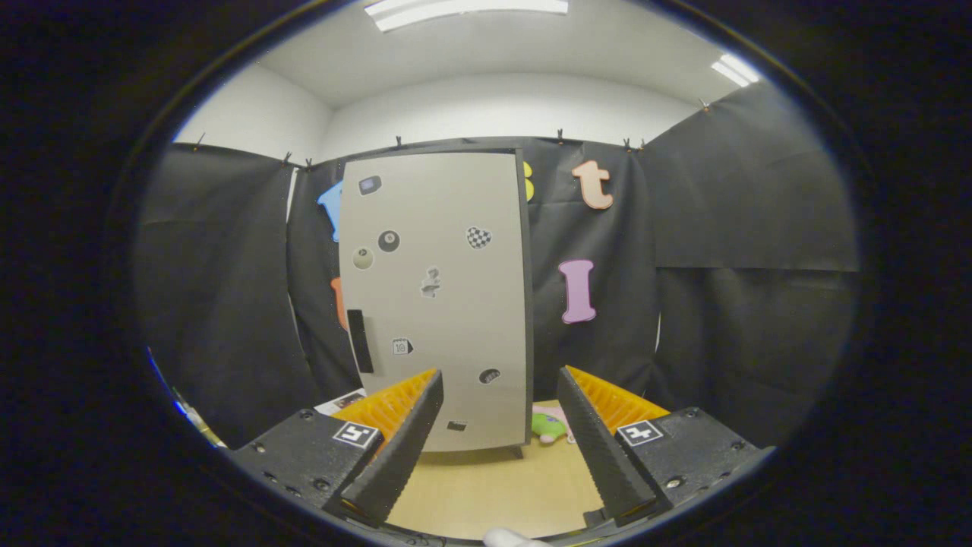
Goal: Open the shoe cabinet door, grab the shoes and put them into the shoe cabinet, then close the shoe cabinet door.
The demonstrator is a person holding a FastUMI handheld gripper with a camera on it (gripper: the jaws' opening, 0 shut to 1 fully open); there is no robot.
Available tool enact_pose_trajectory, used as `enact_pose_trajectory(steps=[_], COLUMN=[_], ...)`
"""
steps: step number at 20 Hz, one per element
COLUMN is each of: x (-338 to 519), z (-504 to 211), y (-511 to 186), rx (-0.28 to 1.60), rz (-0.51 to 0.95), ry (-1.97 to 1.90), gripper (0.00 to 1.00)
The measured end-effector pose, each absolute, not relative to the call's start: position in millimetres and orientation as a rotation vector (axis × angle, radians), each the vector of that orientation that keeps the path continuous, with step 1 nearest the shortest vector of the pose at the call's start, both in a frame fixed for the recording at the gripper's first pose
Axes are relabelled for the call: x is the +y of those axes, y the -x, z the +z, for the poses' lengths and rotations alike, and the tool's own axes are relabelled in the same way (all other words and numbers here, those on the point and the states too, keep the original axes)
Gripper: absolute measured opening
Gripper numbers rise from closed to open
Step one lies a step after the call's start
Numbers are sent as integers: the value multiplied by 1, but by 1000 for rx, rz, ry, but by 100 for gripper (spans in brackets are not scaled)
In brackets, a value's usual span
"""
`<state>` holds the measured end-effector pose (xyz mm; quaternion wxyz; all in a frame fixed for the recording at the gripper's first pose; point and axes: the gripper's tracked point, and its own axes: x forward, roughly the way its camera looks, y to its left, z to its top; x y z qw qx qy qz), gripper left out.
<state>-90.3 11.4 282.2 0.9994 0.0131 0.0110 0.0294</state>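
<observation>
Gripper (501,395) fingers are standing wide apart, released, gripping nothing, with bare floor showing in the gap between them. A small pale object (507,538) is peeking in at the very bottom between the finger bases, too cropped to identify. The light wooden floor (486,486) is running ahead of the fingertips up to the shoe cabinet (437,296), which is standing upright just beyond the fingers, well apart from them, slightly left of the midline between them. Its grey door (448,228) is sitting closed and is facing the camera, filling the cabinet's front; a dark vertical handle (359,340) is sitting on the door's left edge at lower height, just above the left fingertip. Small stickers (478,237) are scattered across the door face, details too small to tell. The cabinet's dark right side (527,304) is showing as a thin strip. The shoes (553,424) are lying on the floor just beside the cabinet's lower right corner, pink and green, partly hidden behind the right finger; how many, cannot tell. Something flat and pale (343,400) is lying on the floor left of the cabinet behind the left finger, unclear. Black cloth wall (721,266) is hanging behind and around the cabinet, with white wall (501,106) above it and ceiling lights (463,9) glowing overhead.
</observation>
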Motion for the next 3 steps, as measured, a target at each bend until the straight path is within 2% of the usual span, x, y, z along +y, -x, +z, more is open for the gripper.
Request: enact_pose_trajectory(steps=[3], x=[11], z=[282], y=[90], rx=[20], rz=[58], ry=[-22], gripper=[99])
